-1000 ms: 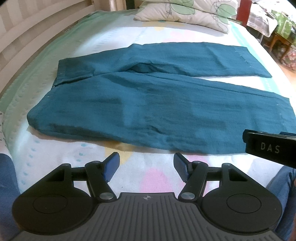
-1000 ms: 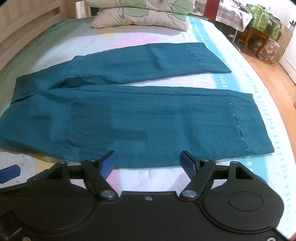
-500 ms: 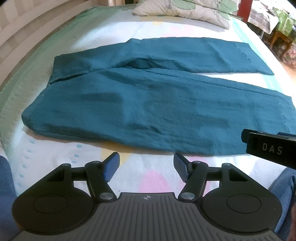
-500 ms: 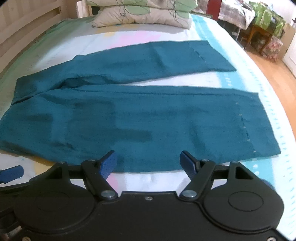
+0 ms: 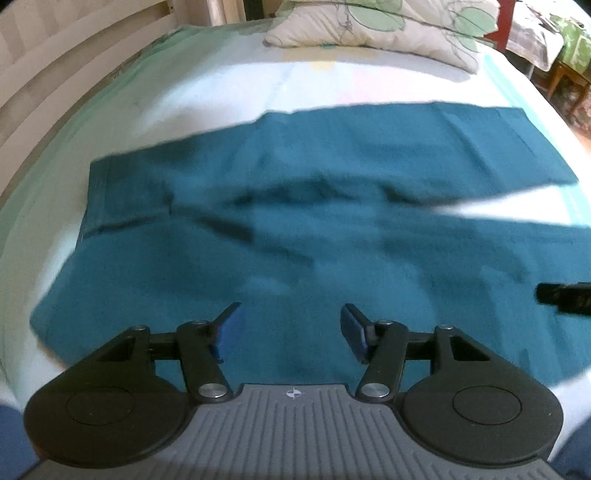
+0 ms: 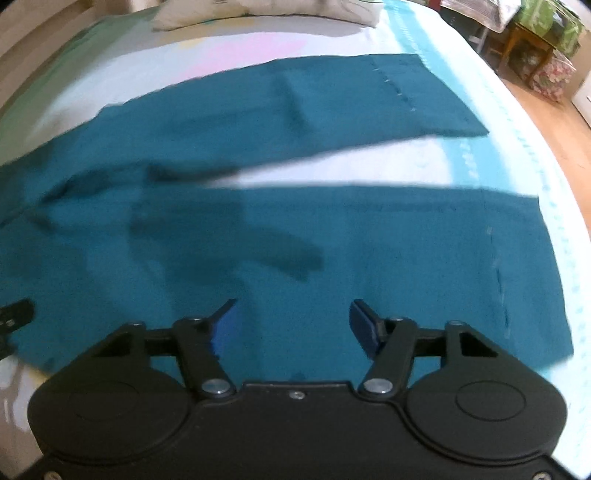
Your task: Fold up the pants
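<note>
Left gripper [image 5: 290,330]: blue pads apart, jaws closing, nothing pinched yet; teal cloth lies below and between the pads, contact not confirmable through the blur

Right gripper [image 6: 293,326]: same picture, pads apart and closing, fabric under the gap, no cloth visibly gripped

Directly beneath and ahead of both tools: teal pants [image 5: 332,240], spread flat on the bed [image 5: 221,92]. Near leg [image 6: 406,258] runs straight under the pads, its near edge just short of each tool's body. Far leg [image 6: 295,110] lies farther ahead, angled away so a wedge of bare sheet shows between the two legs toward the hem end. Waistband [image 5: 98,195] sits ahead and left of the left tool; hems lie ahead and right of the right tool

Beyond the pants: a leaf-print pillow [image 5: 388,29] at the far end of the bed; slatted bed frame far left

Progress, judged: no fold made, both legs still side by side and single-layered. Likely step in hand is taking the near leg's edge with both tools to carry it over onto the far leg; after that, the lengthwise folds remain. So very early in the task

Containers: none in view, nothing to report there
</note>
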Demonstrator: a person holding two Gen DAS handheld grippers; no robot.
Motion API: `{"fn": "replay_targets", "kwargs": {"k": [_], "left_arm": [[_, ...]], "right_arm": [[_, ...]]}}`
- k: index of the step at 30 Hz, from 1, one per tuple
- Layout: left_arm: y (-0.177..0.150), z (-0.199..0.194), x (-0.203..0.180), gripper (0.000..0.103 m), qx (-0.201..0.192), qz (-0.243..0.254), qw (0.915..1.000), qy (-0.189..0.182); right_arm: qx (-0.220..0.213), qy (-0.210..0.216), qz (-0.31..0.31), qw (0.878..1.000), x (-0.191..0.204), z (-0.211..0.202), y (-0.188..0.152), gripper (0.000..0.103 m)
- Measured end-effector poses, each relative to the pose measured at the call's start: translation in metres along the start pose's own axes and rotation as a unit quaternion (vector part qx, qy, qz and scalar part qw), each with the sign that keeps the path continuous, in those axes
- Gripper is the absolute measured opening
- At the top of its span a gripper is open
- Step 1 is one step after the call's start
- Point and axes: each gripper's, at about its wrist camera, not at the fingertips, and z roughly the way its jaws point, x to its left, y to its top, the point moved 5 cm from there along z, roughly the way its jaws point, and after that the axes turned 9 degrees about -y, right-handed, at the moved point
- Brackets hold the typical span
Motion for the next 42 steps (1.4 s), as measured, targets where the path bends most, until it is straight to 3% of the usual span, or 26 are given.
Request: {"fn": "replay_targets", "kwargs": {"k": [4, 5, 6, 10, 20, 25, 28, 30, 31, 36, 42], "left_arm": [[0.047, 0.028, 0.008, 0.056, -0.005, 0.008, 0.9999, 0.008], [0.058, 0.034, 0.009, 0.056, -0.007, 0.011, 0.9999, 0.010], [0.068, 0.041, 0.009, 0.056, -0.008, 0.015, 0.9998, 0.013], [0.107, 0.070, 0.018, 0.056, -0.014, 0.024, 0.9992, 0.029], [0.141, 0.122, 0.048, 0.056, 0.009, -0.004, 0.9995, 0.029], [0.146, 0.127, 0.061, 0.056, 0.016, -0.011, 0.9994, 0.029], [0.150, 0.128, 0.067, 0.056, 0.017, -0.014, 0.9993, 0.031], [0.153, 0.128, 0.070, 0.056, 0.017, -0.021, 0.9993, 0.027], [0.155, 0.127, 0.072, 0.056, 0.017, -0.028, 0.9992, 0.024], [0.166, 0.119, 0.075, 0.056, 0.015, -0.062, 0.9979, -0.009], [0.184, 0.112, 0.065, 0.056, 0.008, -0.086, 0.9953, -0.046]], "right_arm": [[-0.014, 0.011, 0.037, 0.999, -0.009, 0.029, 0.066, 0.058], [-0.014, 0.011, 0.037, 0.999, -0.009, 0.029, 0.066, 0.058], [-0.027, 0.000, 0.042, 0.999, -0.009, 0.045, 0.104, 0.058], [-0.051, -0.030, 0.030, 0.998, 0.002, 0.078, 0.171, 0.058], [-0.058, -0.028, 0.127, 0.990, 0.017, 0.150, 0.281, 0.059], [-0.024, -0.082, 0.147, 0.985, 0.018, 0.189, 0.295, 0.059], [0.001, -0.082, 0.150, 0.985, 0.014, 0.208, 0.295, 0.054], [-0.010, -0.084, 0.153, 0.985, 0.008, 0.203, 0.289, 0.038], [-0.009, -0.084, 0.145, 0.986, 0.006, 0.201, 0.286, 0.010], [-0.036, -0.046, 0.132, 0.989, -0.016, 0.167, 0.256, 0.007], [-0.024, -0.016, 0.123, 0.992, -0.036, 0.151, 0.224, 0.007]]}}
